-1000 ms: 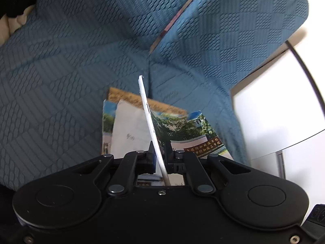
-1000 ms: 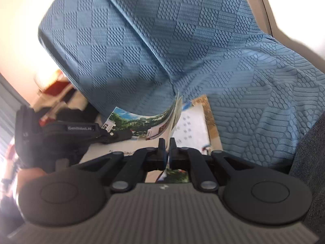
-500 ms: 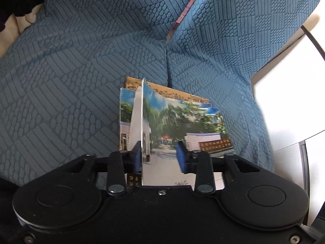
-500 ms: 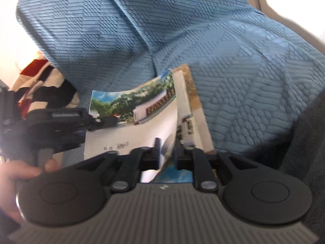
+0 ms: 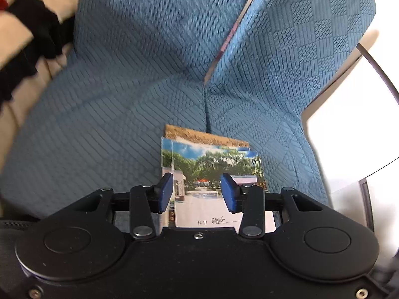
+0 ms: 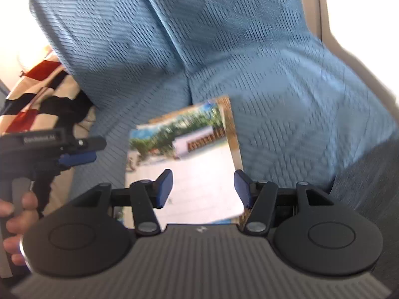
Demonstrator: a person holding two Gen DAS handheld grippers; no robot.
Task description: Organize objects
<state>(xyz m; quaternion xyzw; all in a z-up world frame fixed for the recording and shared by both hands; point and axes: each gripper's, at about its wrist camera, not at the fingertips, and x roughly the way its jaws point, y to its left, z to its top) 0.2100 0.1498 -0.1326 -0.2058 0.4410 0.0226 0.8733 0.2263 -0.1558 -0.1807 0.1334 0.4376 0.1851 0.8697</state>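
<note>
Booklets (image 5: 209, 174) stacked flat on blue sofa cover (image 5: 112, 124), long axis toward 12 o'clock beyond left gripper (image 5: 197, 189) and right gripper (image 6: 203, 186), both wide open, empty.

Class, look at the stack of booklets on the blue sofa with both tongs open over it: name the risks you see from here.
1. The booklets are not squared: a brown-edged one sticks out behind the top cover, so the stack may fan or slide on the soft blue sofa cover.
2. Both the left tongs and right tongs hang open close above the top cover, so a careless move might catch and lift it.
</note>
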